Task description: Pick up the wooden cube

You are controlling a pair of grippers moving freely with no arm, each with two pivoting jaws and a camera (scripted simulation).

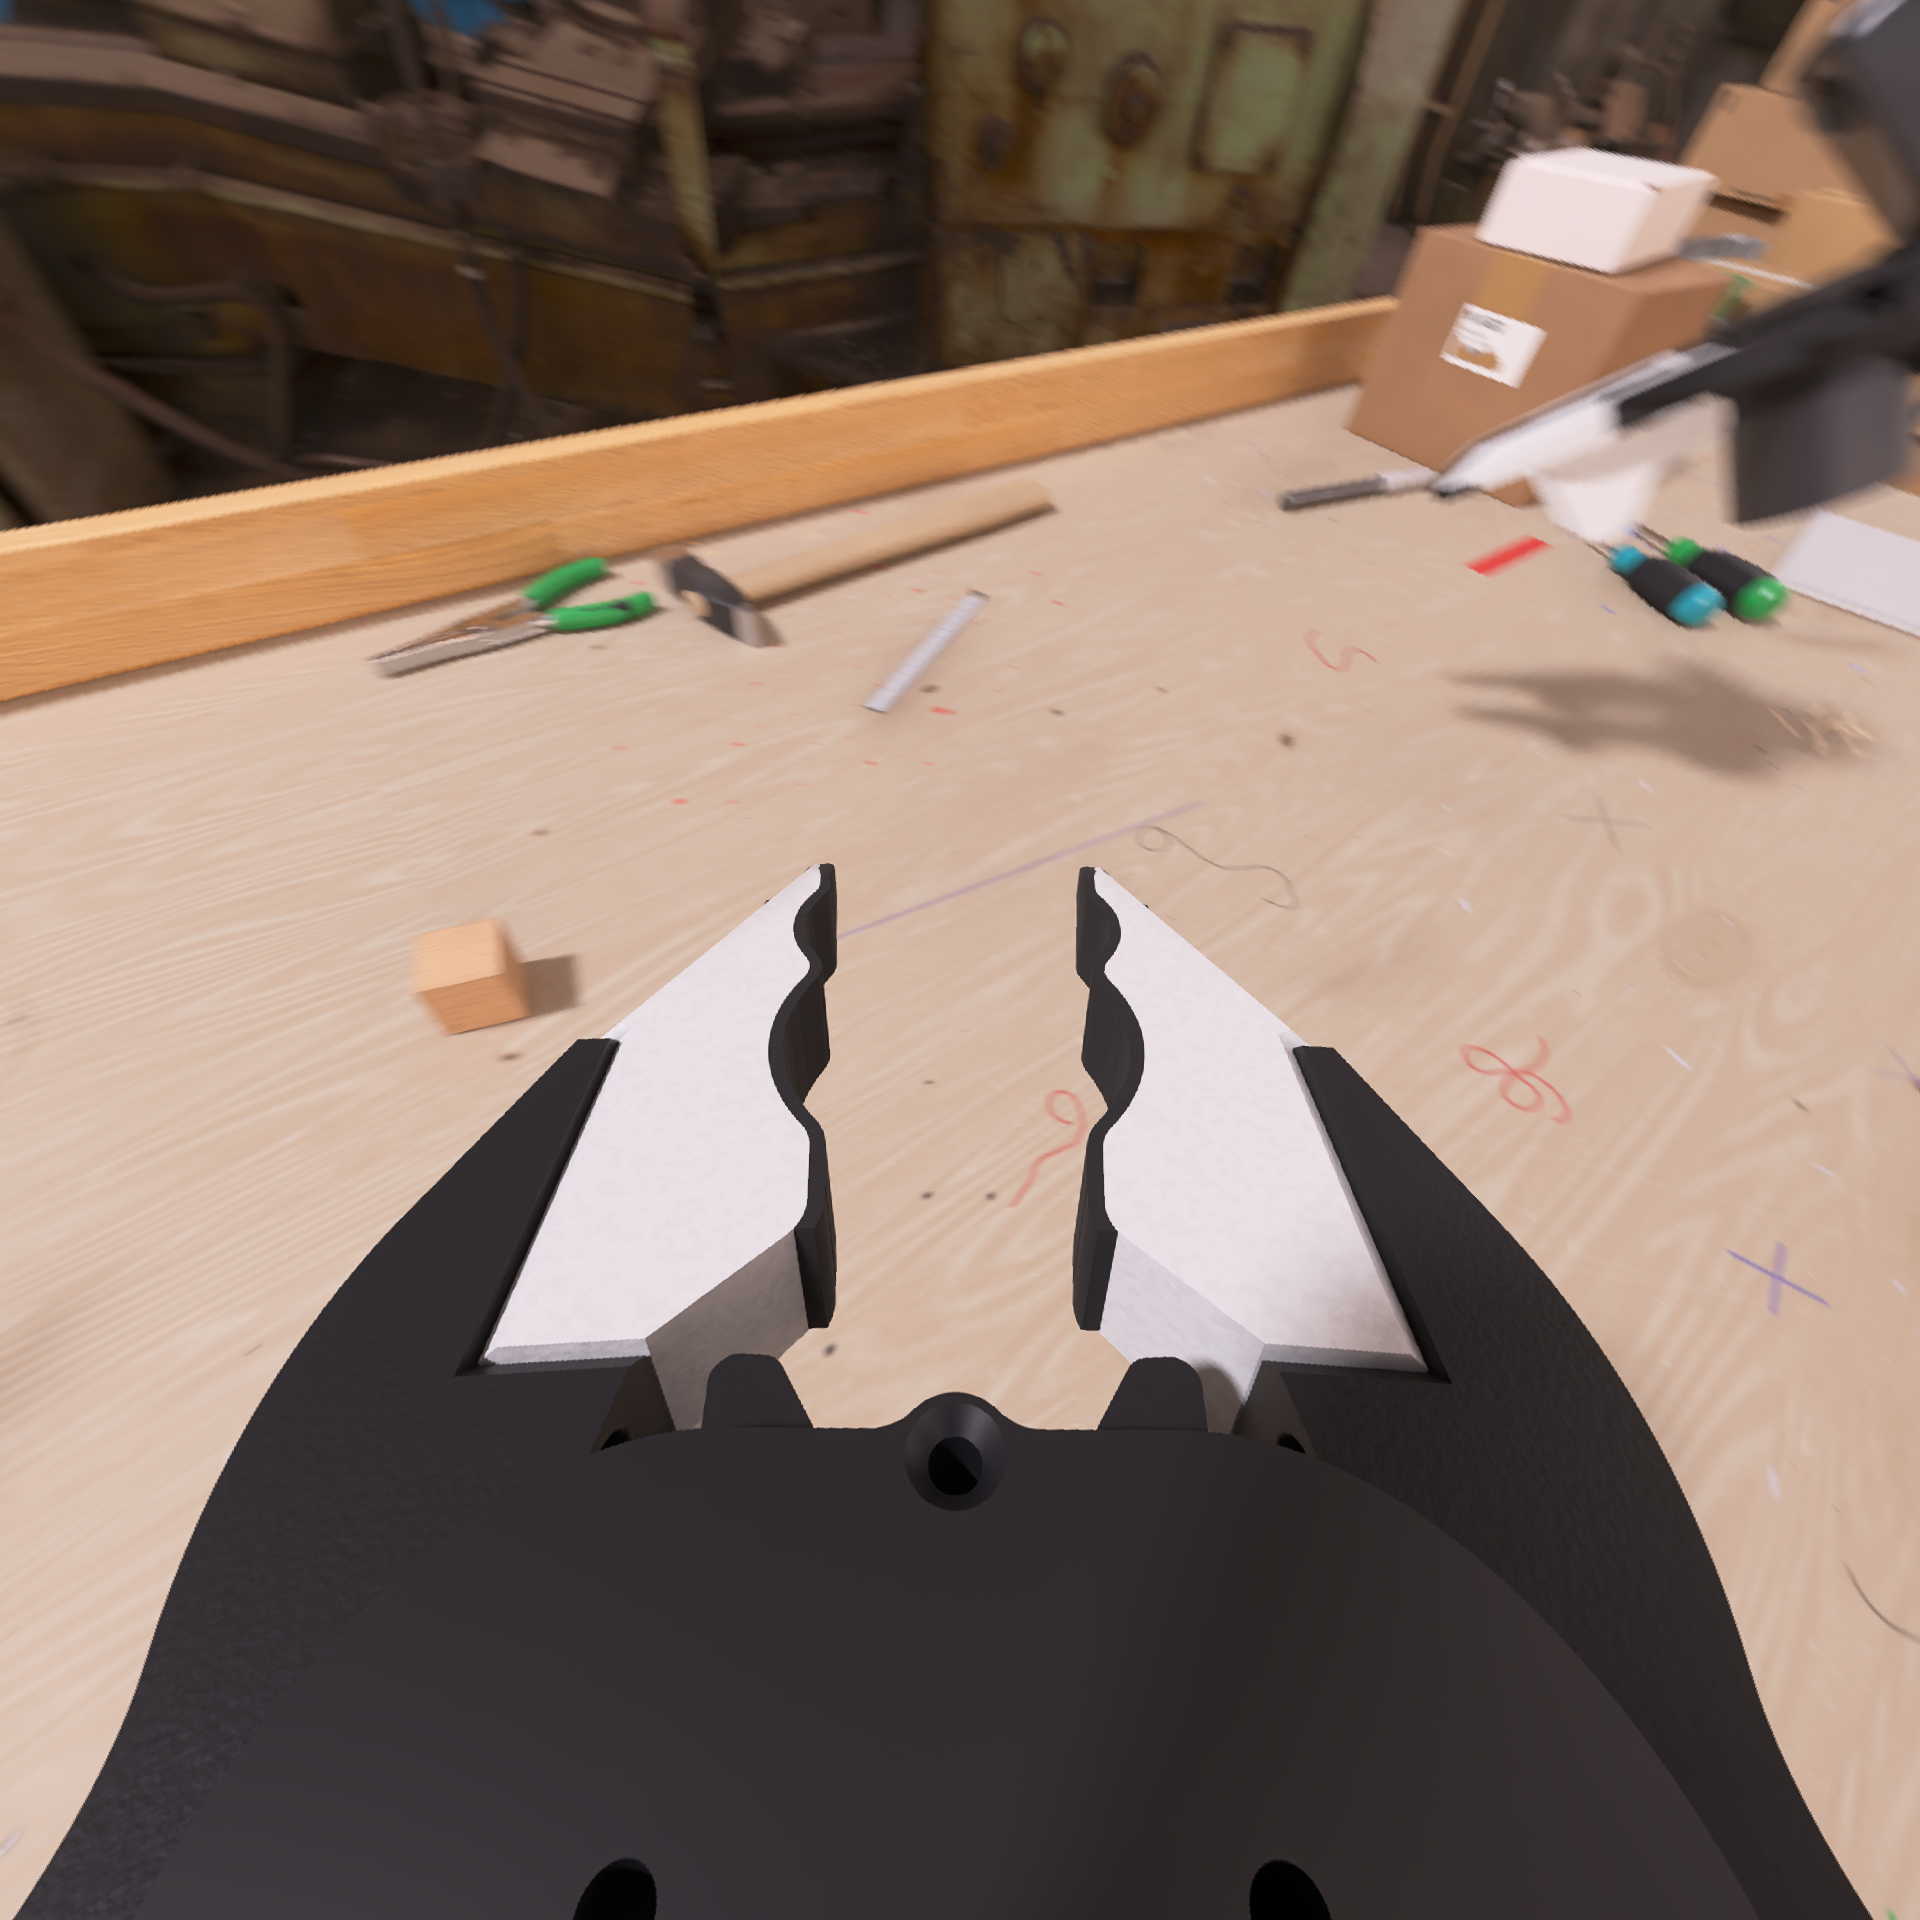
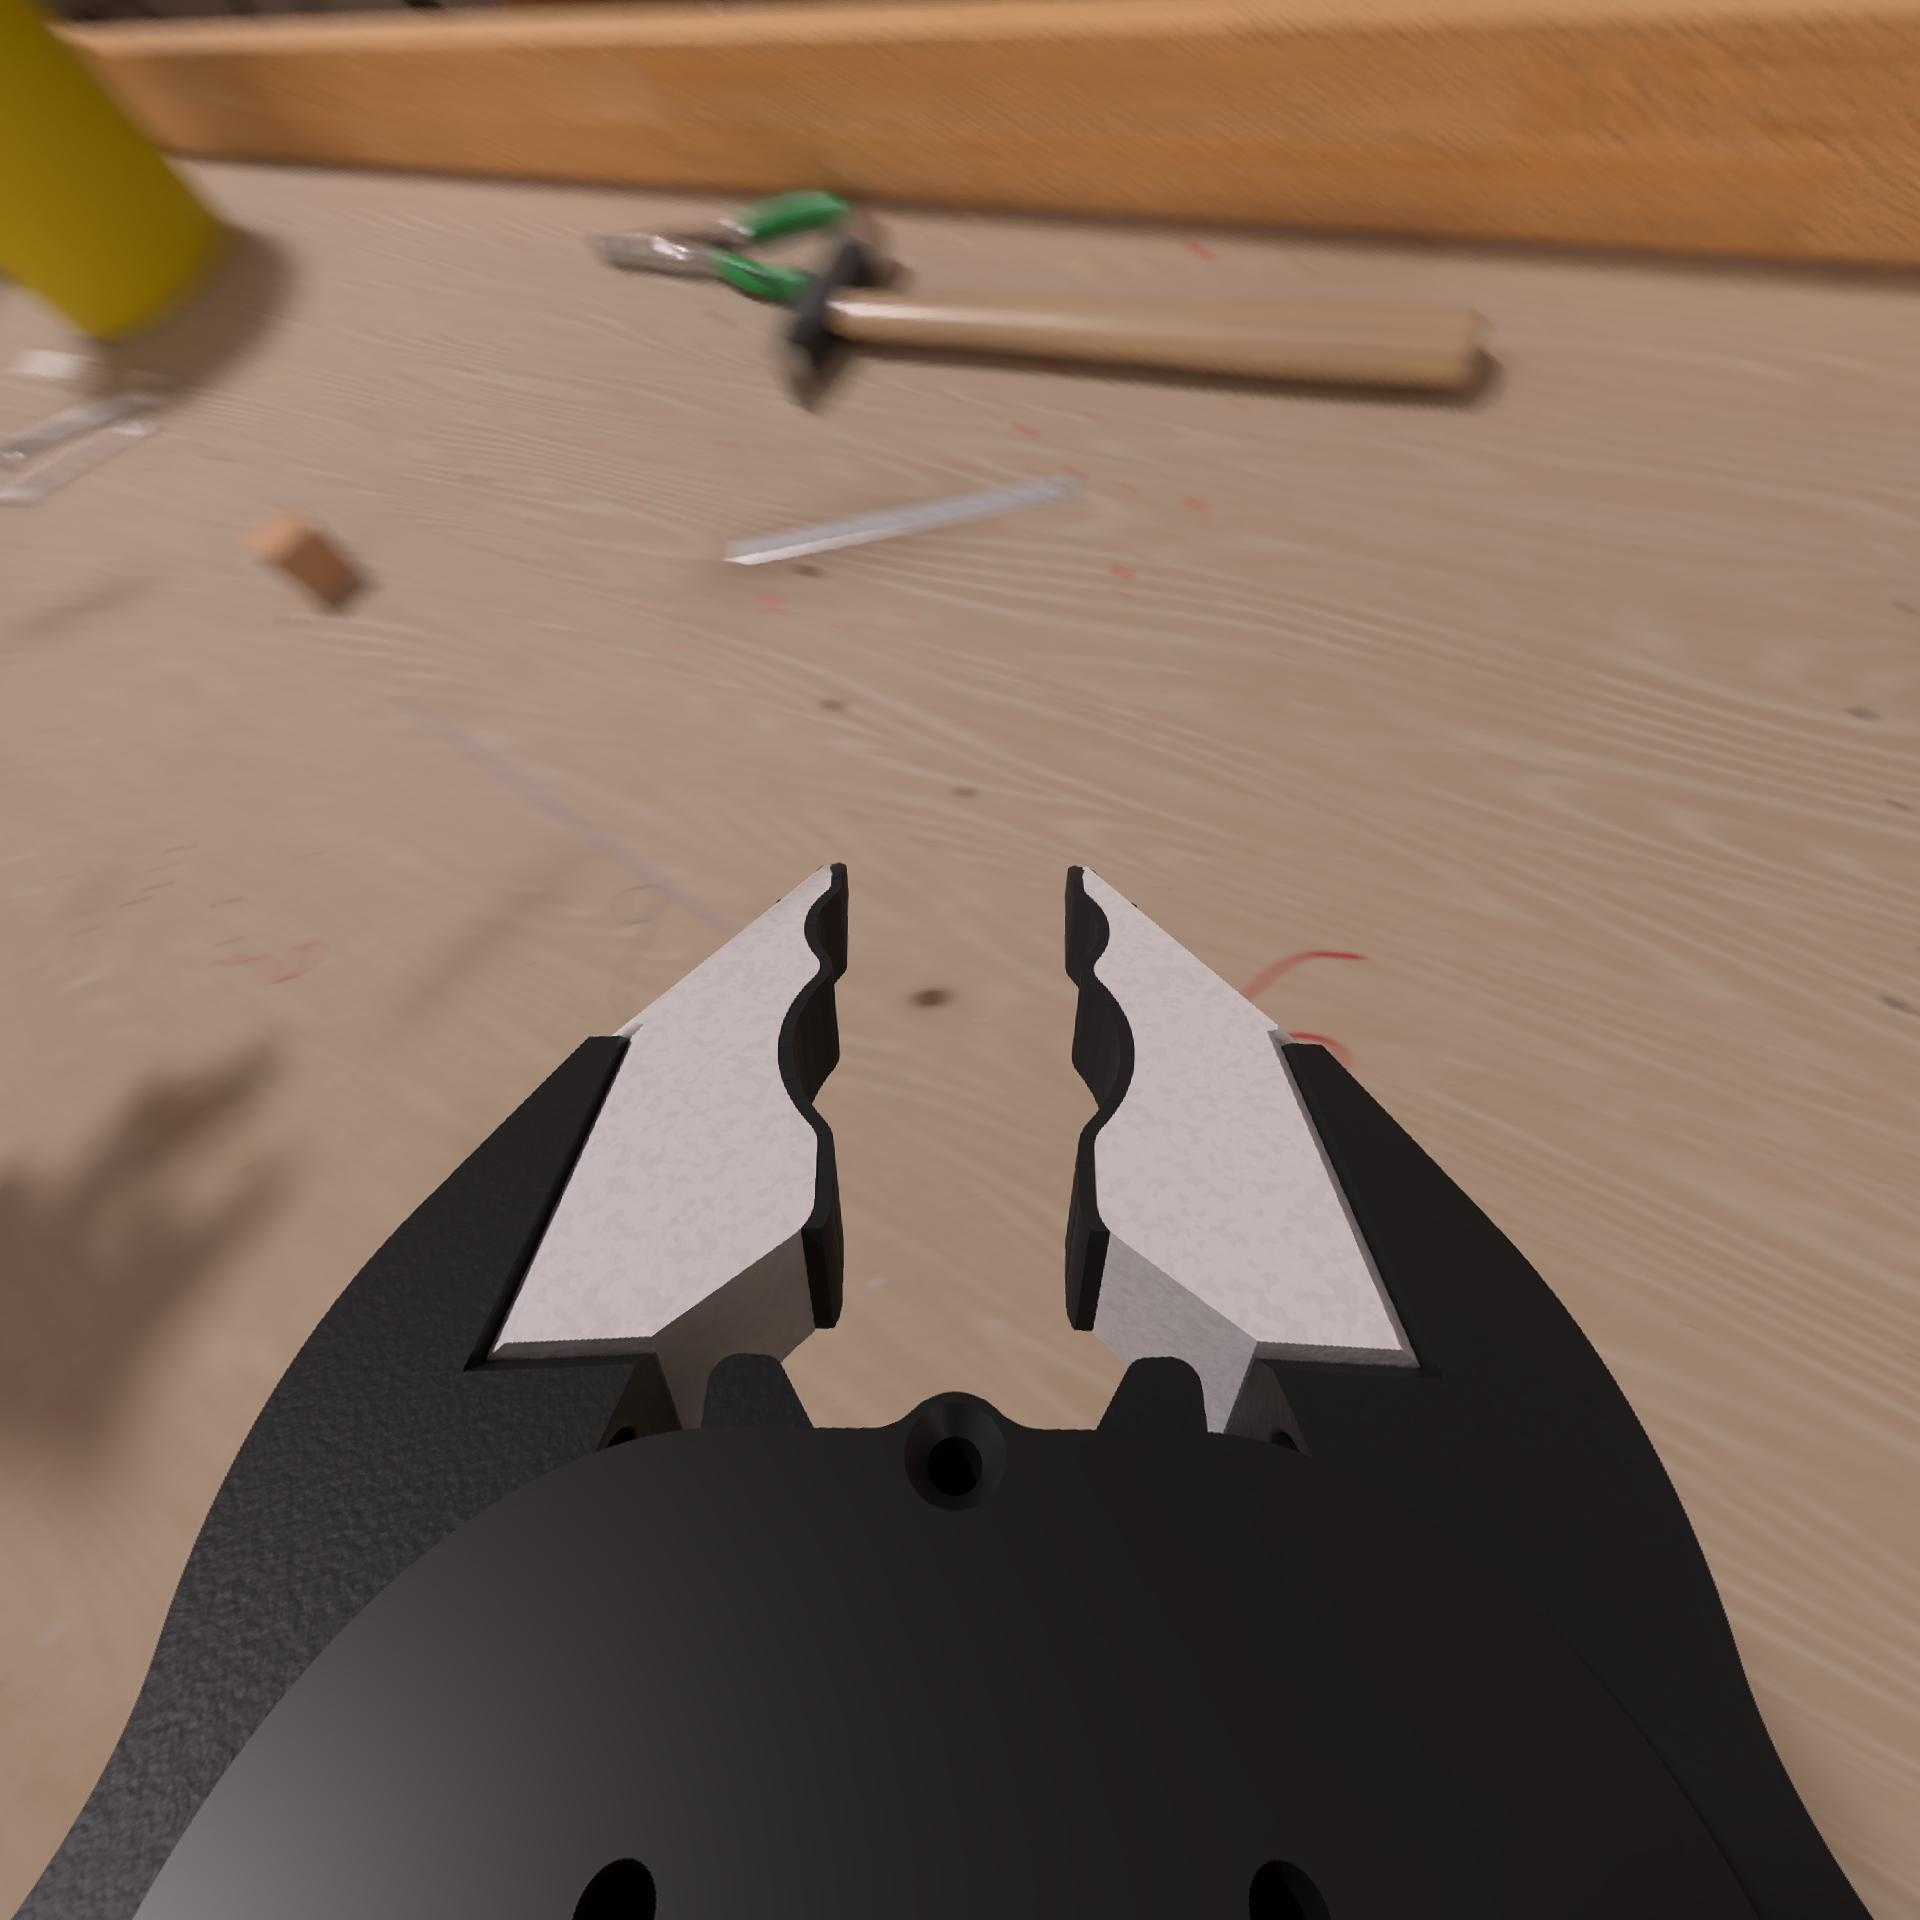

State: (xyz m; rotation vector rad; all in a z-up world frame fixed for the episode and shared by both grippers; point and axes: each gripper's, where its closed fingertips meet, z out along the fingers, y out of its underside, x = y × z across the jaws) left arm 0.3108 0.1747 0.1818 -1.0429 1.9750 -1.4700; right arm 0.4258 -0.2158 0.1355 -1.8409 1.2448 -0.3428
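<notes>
A small light wooden cube (image 1: 470, 975) lies on the plywood bench, to the left of my left gripper (image 1: 956, 883) and a little short of its fingertips. The left gripper is open and empty above the bench. The cube also shows in the right wrist view (image 2: 307, 558), far off at the upper left. My right gripper (image 2: 956, 883) is open and empty, well away from the cube. The right gripper also shows blurred at the upper right of the left wrist view (image 1: 1538, 457), above the bench.
Green-handled pliers (image 1: 530, 618), a hammer (image 1: 831, 566) and a steel ruler (image 1: 925, 652) lie near the raised wooden back rail (image 1: 665, 468). Cardboard boxes (image 1: 1507, 343), a white box (image 1: 1590, 203) and two screwdrivers (image 1: 1704, 587) are at the right. A yellow object (image 2: 83, 177) stands far left.
</notes>
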